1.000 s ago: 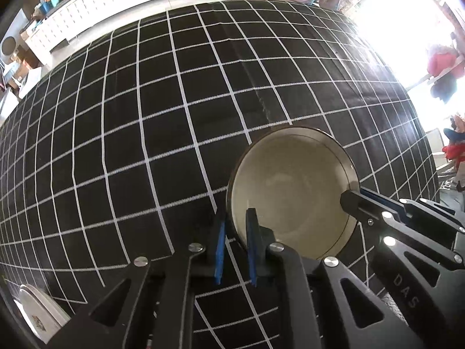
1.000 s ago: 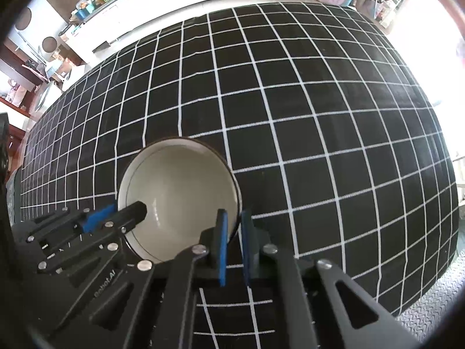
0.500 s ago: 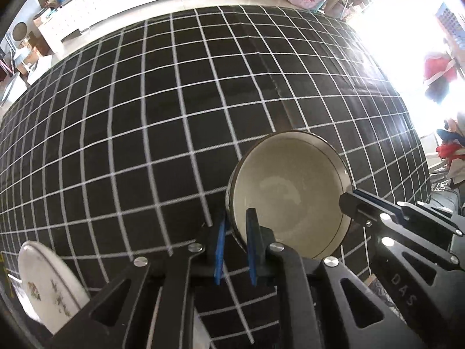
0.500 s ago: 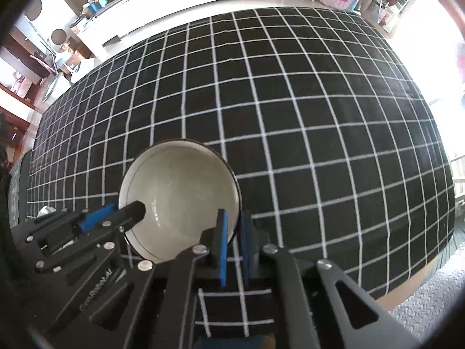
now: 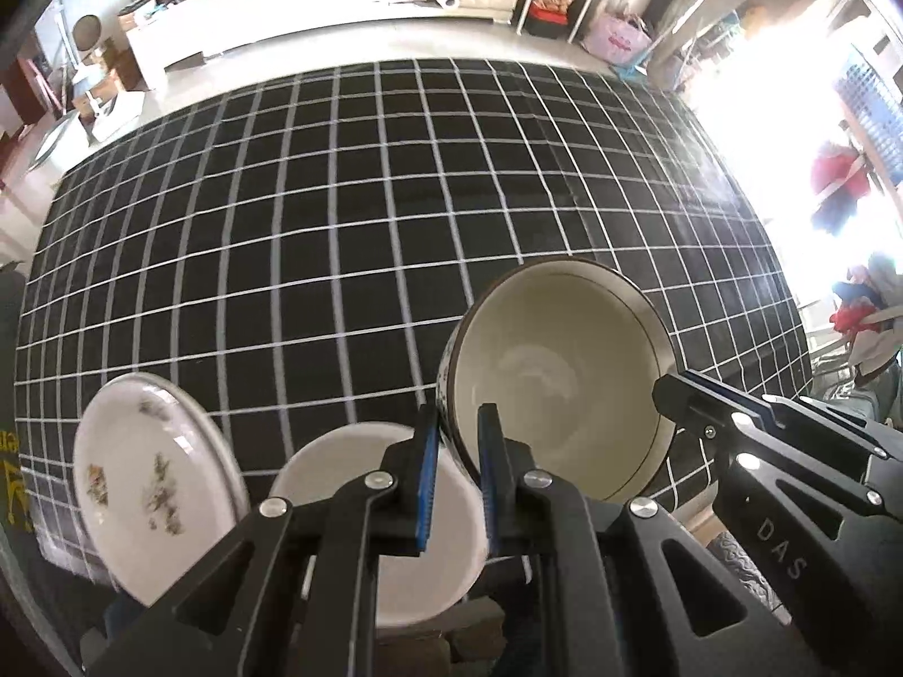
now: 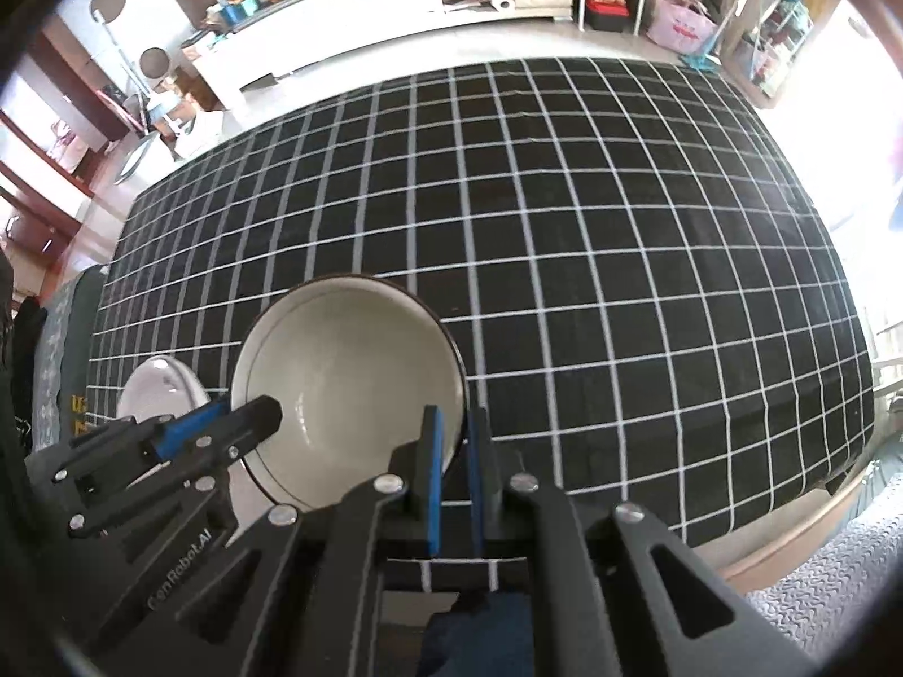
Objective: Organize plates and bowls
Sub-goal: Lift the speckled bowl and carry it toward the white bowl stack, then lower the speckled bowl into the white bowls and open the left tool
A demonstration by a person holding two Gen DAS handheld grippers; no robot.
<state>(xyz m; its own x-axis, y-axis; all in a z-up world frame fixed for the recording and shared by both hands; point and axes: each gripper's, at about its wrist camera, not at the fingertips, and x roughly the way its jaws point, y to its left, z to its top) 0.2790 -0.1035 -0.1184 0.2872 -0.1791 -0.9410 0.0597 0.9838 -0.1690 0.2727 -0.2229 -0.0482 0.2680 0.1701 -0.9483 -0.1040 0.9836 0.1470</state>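
A cream bowl with a dark rim [image 5: 564, 378] [image 6: 350, 383] hangs in the air above the checked table, held by both grippers. My left gripper [image 5: 456, 440] is shut on its left rim. My right gripper [image 6: 451, 440] is shut on its right rim, and it shows in the left wrist view [image 5: 711, 412] too. Below the bowl, near the table's front edge, sit a white bowl [image 5: 395, 513] and a white floral plate [image 5: 147, 485], which leans tilted. In the right wrist view a white plate [image 6: 158, 389] shows to the left of the held bowl.
The black tablecloth with a white grid [image 5: 367, 214] [image 6: 592, 282] covers the table. White cabinets [image 6: 338, 11] and shelves stand on the floor behind it. A grey mat [image 6: 835, 581] lies on the floor at the right.
Both grippers have lifted the cream bowl higher and pulled it back toward the table's front left. The white bowl and the floral plate have come into view below it.
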